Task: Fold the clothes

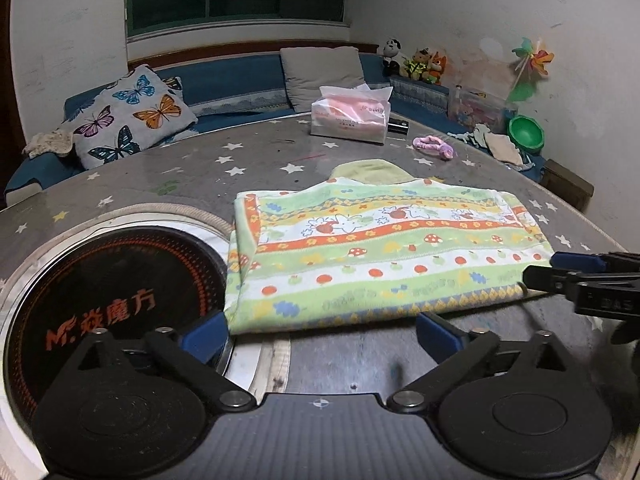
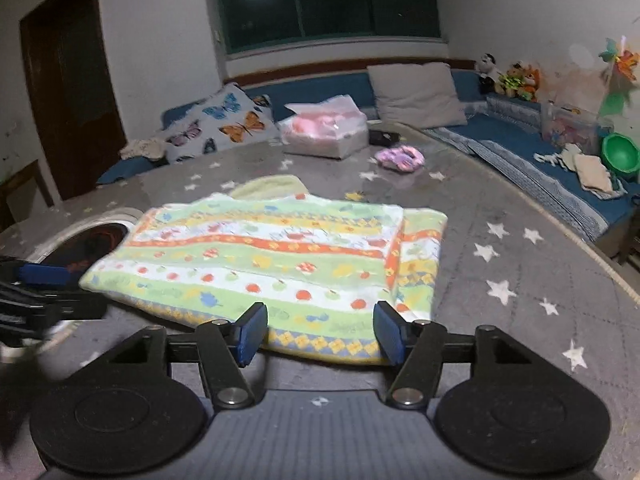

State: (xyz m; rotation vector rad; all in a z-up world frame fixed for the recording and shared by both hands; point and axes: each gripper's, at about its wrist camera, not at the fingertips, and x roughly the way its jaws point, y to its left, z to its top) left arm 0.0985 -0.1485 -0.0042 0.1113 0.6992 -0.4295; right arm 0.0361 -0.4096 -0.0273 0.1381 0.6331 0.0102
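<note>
Left wrist view is showing the left claw [image 1: 320, 334] angling down toward the counter [image 1: 360, 152], its two blue pads standing wide apart with nothing between them. Its left pad is hovering over the rim of the round black cooktop [image 1: 116, 292] set into the counter, and its right pad is sitting just short of the near edge of the folded garment [image 1: 384, 252]. That garment, a striped green, white and orange piece printed with mushrooms and apples, is lying flat on the counter in a folded rectangle, its left end overlapping the cooktop's rim, with a plain pale green part [image 1: 372, 170] sticking out from its far edge.

Right wrist view is showing the right claw [image 2: 320, 332] also tilting downward, its pads parted to a moderate gap. They are framing the near hem of the garment, but the cloth is lying flat below them and neither pad is pressing on it. At the left edge of this view the other claw is reaching in beside the garment's left end.

Farther back on the counter a tissue pack [image 1: 350, 114] and a pink hair band [image 1: 436, 147] are resting well apart from the garment.
</note>
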